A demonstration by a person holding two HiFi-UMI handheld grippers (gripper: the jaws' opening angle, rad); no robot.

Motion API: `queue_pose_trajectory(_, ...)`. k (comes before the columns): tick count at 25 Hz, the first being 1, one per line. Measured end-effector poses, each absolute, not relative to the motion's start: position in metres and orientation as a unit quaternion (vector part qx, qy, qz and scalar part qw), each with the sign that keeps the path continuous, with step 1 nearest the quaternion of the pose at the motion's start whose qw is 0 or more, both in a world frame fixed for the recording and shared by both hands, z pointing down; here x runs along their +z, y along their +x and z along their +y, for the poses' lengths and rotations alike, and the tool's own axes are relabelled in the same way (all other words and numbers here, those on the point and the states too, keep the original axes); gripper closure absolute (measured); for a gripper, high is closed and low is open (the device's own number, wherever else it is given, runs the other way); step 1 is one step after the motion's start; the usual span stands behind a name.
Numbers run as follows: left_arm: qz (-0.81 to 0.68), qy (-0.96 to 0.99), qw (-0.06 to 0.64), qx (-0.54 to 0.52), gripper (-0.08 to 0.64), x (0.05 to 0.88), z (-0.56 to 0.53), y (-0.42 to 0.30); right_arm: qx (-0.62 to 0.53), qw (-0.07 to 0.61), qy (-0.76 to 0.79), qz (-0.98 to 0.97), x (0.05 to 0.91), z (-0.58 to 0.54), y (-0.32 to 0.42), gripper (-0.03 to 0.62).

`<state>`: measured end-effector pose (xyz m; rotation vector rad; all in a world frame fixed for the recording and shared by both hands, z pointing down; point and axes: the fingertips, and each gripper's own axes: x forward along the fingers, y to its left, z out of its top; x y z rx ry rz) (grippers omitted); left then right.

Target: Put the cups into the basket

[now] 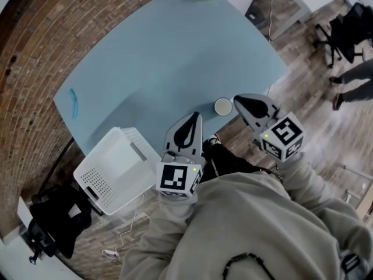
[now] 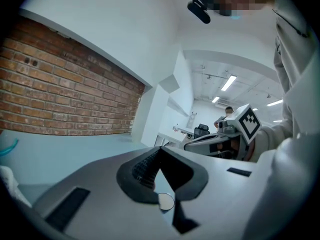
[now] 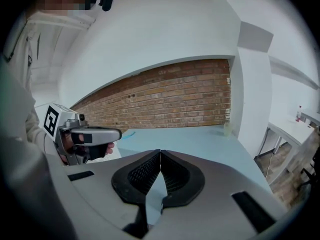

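Cup (image 1: 222, 106): one is seen, white and upright on the blue table (image 1: 175, 51), between the two sets of tips. It is placed just beside the right gripper (image 1: 236, 100) and slightly ahead and to the right of the left gripper (image 1: 196, 116). Basket (image 1: 99, 182) is located left of the left gripper, near it, at the table corner. Both grippers are closed with nothing held; the pads are seen meeting in each gripper view. Risks, as judged: with jaws shut the cup can't be straddled, so it would be shoved or tipped if approached before opening. It is stood close to the near table edge, so it could be sent to the floor by a nudge toward the person. A light cup could also be crushed or squeezed out by an off-centre pinch. A pale item at the far table end may be a second cup; not confirmed. Writing: none readable, no brand or label made out; only black-and-white square markers are shown on the cubes (image 1: 178, 178).
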<state>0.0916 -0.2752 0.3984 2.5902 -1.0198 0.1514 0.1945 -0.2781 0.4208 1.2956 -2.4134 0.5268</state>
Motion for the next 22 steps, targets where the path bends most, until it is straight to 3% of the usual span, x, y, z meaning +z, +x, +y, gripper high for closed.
queue_pose_trajectory(12,-0.365,0.901,0.221,0.077,0.561,0.454,-0.270,0.094,0.211,0.238,0.435,-0.842,0.494,-0.276,0.201,0.576)
queue_pose_trajectory(16,-0.367,0.896,0.235,0.084,0.561,0.471,-0.261,0.091,0.225,0.265,0.416,-0.840,0.523,-0.269,0.198,0.494)
queue_pose_trajectory(22,-0.376,0.883,0.267,0.090,0.561,0.495,-0.249,0.079,0.249,0.298,0.389,-0.835,0.562,-0.260,0.186,0.448)
